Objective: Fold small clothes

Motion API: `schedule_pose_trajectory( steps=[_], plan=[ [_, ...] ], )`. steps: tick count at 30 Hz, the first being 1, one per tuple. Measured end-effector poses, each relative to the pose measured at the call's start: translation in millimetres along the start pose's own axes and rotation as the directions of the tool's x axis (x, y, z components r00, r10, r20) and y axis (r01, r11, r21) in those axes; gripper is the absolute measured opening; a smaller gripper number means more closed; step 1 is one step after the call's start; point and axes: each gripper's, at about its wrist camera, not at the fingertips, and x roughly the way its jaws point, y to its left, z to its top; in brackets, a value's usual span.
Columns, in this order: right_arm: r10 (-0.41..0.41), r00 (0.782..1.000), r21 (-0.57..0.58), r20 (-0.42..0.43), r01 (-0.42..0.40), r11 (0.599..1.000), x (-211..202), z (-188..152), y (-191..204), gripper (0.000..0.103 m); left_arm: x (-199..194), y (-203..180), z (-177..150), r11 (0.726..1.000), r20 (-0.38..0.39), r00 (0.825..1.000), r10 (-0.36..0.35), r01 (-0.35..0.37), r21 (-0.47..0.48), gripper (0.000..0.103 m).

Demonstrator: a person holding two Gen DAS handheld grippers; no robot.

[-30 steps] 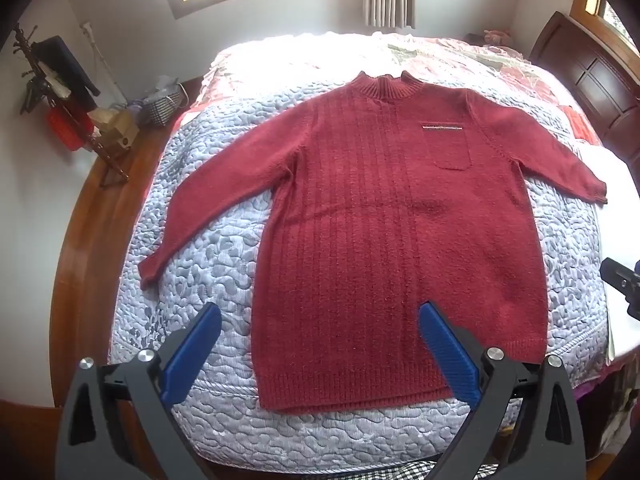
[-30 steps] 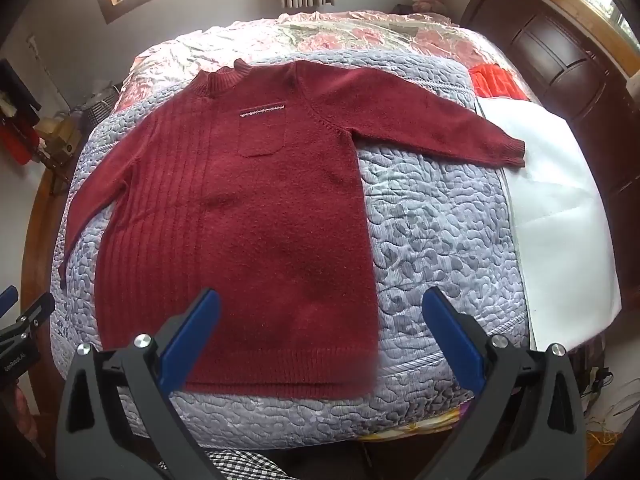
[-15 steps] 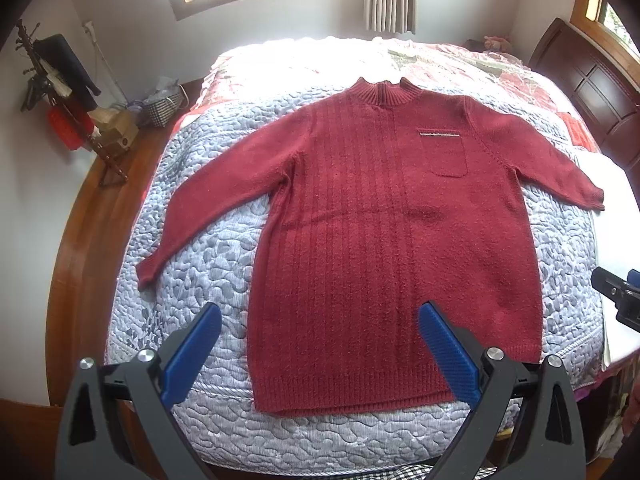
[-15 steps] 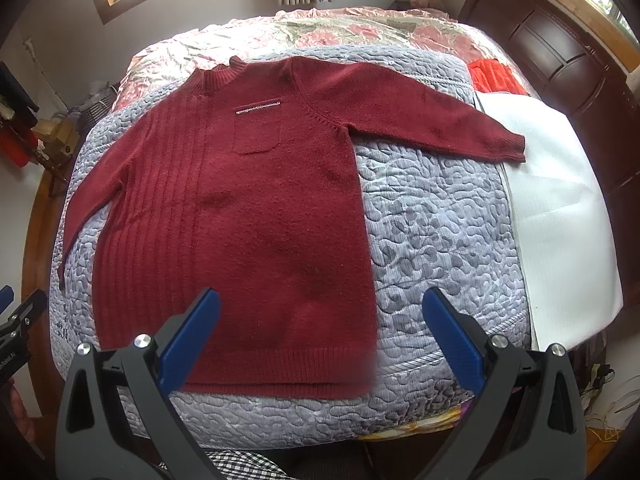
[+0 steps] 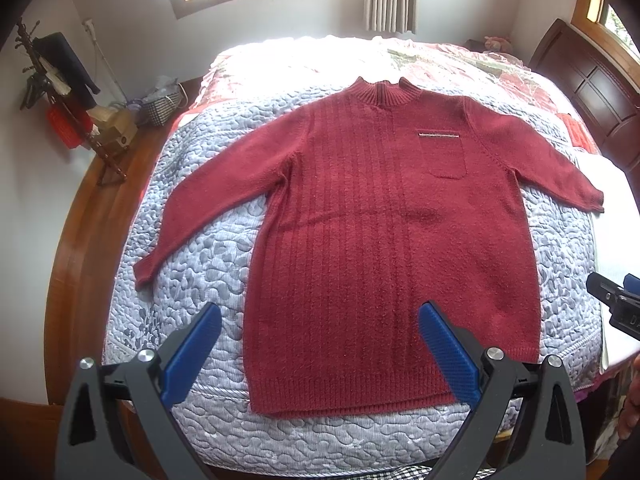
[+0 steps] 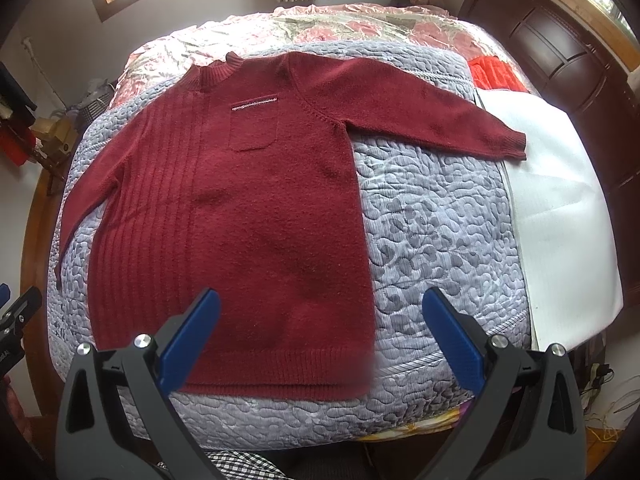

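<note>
While the left wrist view catches the coat rack [image 5: 60, 92] by the wall, the red sweater [image 5: 384, 248] lies flat on the quilted bed [image 5: 192, 248], collar far, hem near, left gripper [image 5: 316, 352] jaws wide, holding nothing. Right wrist view adds a white sheet [image 6: 560, 208] past the sleeve cuff; right gripper [image 6: 320, 344] jaws wide too, bare quilt beside the sweater.

sweater [image 6: 240, 220]: dark red, spread flat, sleeves out
bed [image 6: 440, 220]: grey quilt underneath, white sheet [image 6: 560, 208] off to the side
right gripper [image 6: 320, 312]: wide apart, hovering above the hem, holding nothing
</note>
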Motion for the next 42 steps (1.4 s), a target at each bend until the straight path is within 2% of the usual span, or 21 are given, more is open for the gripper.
schedule_pose_trajectory(
  steps=[42],
  plan=[
    [0.002,1.000,-0.006,0.002,-0.002,1.000,8.2,12.6,-5.6,0.100,10.1,-10.3,10.7,1.000,-0.019,1.000,0.021,-0.021,-0.006,0.099]
  ],
)
